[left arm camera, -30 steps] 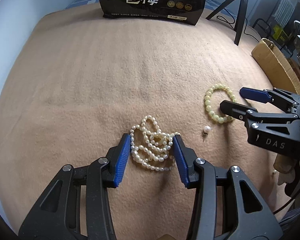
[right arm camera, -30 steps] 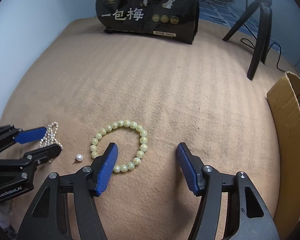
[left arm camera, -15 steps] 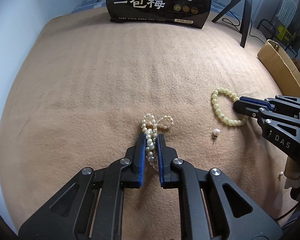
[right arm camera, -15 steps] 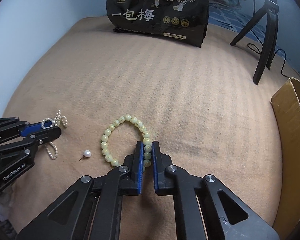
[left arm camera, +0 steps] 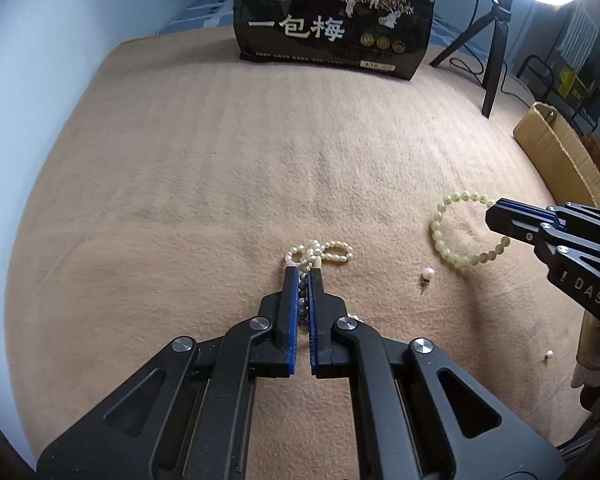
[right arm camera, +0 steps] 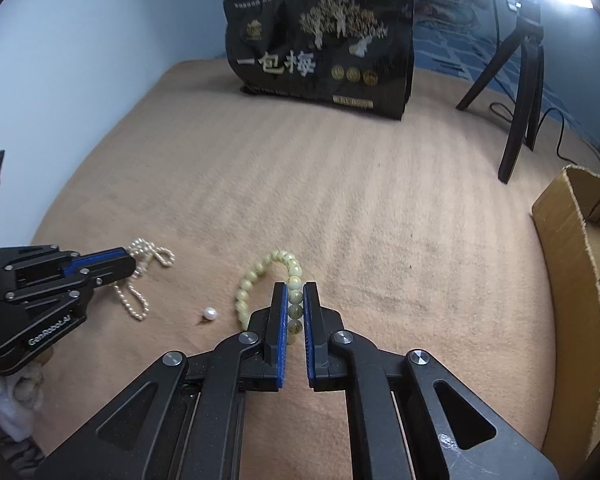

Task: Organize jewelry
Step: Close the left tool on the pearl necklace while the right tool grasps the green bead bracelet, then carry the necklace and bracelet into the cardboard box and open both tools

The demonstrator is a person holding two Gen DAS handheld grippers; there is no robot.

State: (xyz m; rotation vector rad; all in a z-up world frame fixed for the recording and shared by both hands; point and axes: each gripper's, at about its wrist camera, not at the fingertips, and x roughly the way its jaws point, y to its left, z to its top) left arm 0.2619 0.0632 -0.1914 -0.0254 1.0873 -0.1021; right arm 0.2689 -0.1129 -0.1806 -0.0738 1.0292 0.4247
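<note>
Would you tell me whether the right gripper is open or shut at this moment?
Shut: the right gripper has its blue pads pressed against beads of the green bracelet.

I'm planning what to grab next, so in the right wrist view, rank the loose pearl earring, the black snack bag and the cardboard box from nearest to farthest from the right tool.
1. Loose pearl earring: just left of the right tool, on the blanket.
2. Cardboard box: at the right edge.
3. Black snack bag: straight ahead, at the far end.
</note>
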